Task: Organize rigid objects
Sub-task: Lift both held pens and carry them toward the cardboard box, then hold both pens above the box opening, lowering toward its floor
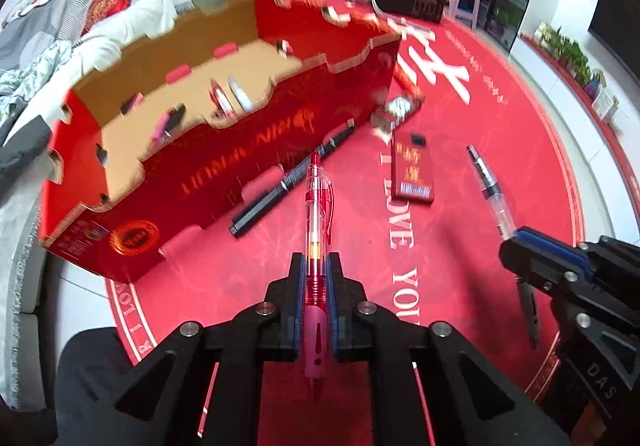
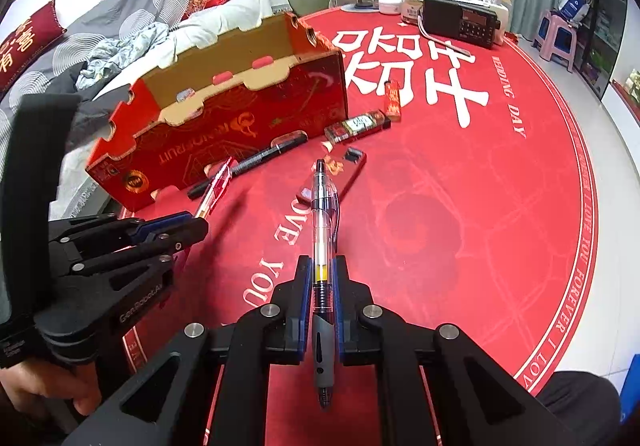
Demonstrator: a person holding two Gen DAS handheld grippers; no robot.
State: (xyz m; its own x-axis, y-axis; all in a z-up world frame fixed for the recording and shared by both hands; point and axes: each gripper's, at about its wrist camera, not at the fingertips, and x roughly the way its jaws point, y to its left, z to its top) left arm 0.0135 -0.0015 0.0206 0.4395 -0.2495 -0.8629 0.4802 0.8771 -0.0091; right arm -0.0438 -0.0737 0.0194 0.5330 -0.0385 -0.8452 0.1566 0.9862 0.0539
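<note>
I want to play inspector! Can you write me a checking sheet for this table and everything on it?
Surface: round red mat with white writing.
Job's things: red cardboard box with some pens already inside; black marker lying beside the box; red flat pack; small lighter.
Clutter: radio, jars and tubs at the far edge.
Grippers: left tool shut on a red pen; right tool shut on a black pen.
Cables: nothing seen for sure.
Surroundings: bed with rumpled bedding, green sofa, curtains, pink stool.
</note>
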